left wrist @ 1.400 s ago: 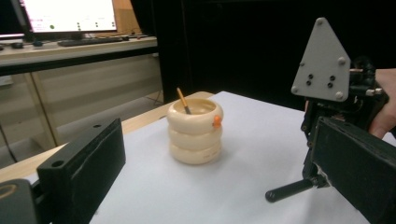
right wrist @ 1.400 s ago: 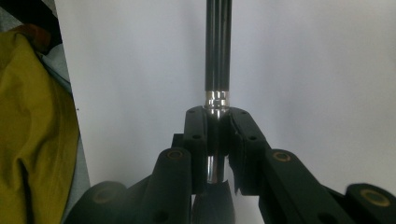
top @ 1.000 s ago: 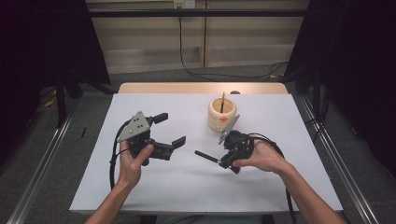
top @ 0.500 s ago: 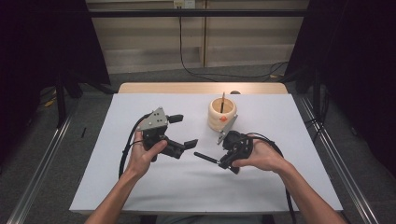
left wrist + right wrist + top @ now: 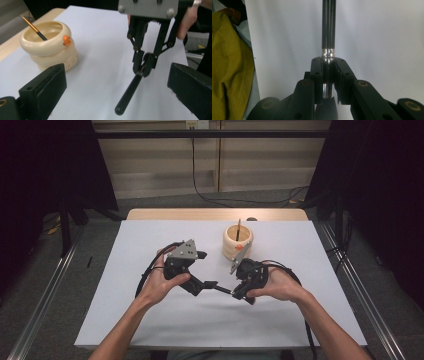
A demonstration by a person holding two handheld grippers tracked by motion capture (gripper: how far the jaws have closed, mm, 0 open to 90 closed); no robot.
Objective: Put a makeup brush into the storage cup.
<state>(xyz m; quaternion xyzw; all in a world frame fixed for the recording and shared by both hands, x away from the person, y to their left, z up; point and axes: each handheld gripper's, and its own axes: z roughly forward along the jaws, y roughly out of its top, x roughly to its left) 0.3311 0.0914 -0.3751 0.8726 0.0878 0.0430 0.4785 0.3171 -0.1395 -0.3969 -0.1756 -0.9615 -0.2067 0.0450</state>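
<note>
Near the cream pot [image 5: 237, 242], right tongs [image 5: 234, 291] are clamping the black brush handle [image 5: 128, 93], pointing between the open left tongs [image 5: 206, 269].

lab-style recording bay: white-covered surface [image 5: 150, 320], black curtains [image 5: 45, 170] either side, metal floor rails [image 5: 45, 320], loose cables [image 5: 210, 195] on floor.

Bare forearms are seen. Each black gripper [image 5: 202, 270] is topped by a grey three-cornered plate [image 5: 184, 250] with screws, and black cables [image 5: 150, 270] are trailed from both.
</note>
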